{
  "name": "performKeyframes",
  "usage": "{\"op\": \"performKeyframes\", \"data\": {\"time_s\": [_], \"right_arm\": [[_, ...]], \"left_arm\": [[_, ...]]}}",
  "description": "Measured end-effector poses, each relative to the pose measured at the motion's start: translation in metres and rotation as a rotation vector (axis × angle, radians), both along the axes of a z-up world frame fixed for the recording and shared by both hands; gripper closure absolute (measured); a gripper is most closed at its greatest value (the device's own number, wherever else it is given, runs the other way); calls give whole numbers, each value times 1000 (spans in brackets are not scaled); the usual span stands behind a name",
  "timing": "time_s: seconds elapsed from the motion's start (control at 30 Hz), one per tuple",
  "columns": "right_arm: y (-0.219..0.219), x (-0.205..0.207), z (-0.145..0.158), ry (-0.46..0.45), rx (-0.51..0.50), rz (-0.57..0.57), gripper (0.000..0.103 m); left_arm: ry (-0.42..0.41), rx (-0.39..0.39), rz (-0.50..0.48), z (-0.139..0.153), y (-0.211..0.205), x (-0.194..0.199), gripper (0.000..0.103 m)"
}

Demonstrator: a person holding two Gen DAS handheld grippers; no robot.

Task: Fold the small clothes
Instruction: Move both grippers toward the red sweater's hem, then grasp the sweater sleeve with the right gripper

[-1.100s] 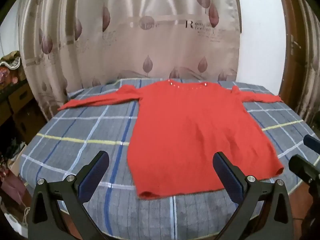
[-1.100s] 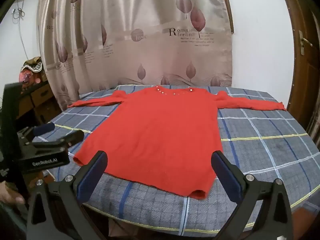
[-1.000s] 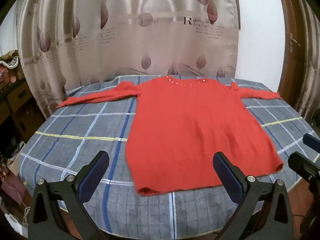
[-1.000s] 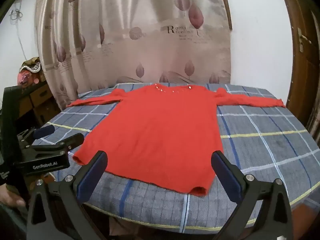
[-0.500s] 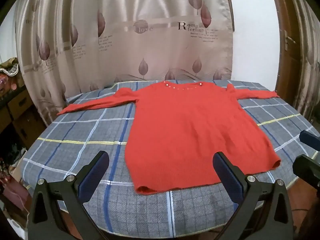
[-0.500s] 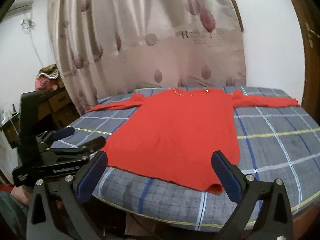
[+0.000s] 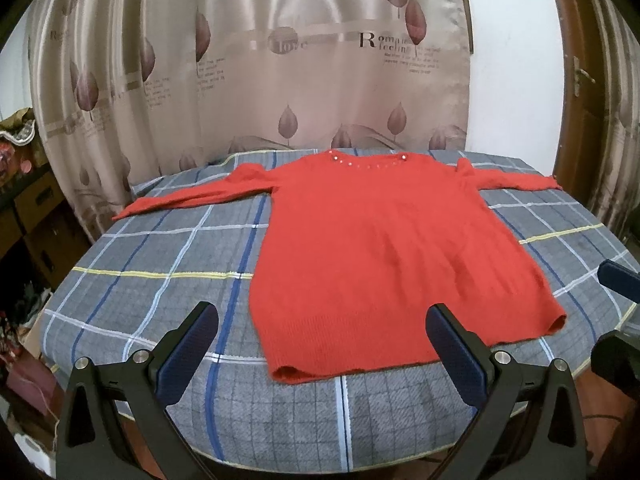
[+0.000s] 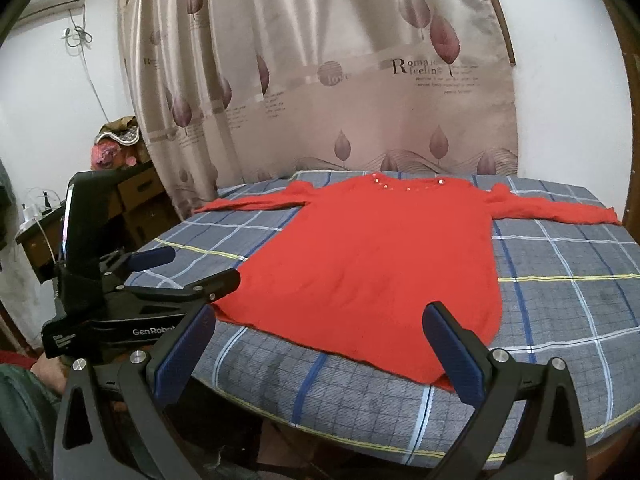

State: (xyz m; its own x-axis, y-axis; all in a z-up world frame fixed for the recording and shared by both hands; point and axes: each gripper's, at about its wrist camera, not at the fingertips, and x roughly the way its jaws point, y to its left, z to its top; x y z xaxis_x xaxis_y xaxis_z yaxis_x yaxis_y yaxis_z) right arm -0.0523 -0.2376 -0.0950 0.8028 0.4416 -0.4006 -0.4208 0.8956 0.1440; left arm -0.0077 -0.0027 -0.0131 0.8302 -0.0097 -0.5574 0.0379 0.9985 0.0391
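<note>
So the thing to fold is a red long-sleeve sweater (image 7: 384, 256), knit, with a row of little shiny beads along the neckline. It's lying flat and face up on a round table with a grey plaid cloth (image 7: 160, 264), both sleeves stretched straight out to the sides, hem closest to the tongs and neckline at the far end by the leaf-print curtain (image 7: 280, 60). The hem edge is curled up a bit at the near corners, otherwise it's pretty smooth.

Left gripper (image 7: 332, 348) is spread wide, nothing between its blue-padded fingers (image 7: 188, 352). It hangs just off the near edge of the table; the sweater's hem sits just ahead of it, and the near-left hem corner falls in the gap between the two fingers. Not touching the fabric.

Right gripper (image 8: 320, 344) is spread wide too and holding nothing. The hem's right corner lies right in front of its right finger, which covers a bit of it in that view. From there the left gripper (image 8: 188, 272) shows up off to its left, its fingers apart and hovering by the sweater's near-left corner. Whether that tip touches the cloth, can't tell.
</note>
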Motion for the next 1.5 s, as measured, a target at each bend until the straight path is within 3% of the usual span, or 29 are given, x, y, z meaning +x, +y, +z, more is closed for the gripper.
{"op": "performKeyframes", "data": {"time_s": [0.43,0.63,1.5], "right_arm": [[-4,25,-6,54,3,-8,6],[-3,39,-3,69,-2,3,10],[-28,116,-1,145,36,-21,10]], "left_arm": [[126,-11,0,-22,0,28,0],[152,1,9,-26,0,38,0],[222,63,-35,-40,-22,91,0]]}}
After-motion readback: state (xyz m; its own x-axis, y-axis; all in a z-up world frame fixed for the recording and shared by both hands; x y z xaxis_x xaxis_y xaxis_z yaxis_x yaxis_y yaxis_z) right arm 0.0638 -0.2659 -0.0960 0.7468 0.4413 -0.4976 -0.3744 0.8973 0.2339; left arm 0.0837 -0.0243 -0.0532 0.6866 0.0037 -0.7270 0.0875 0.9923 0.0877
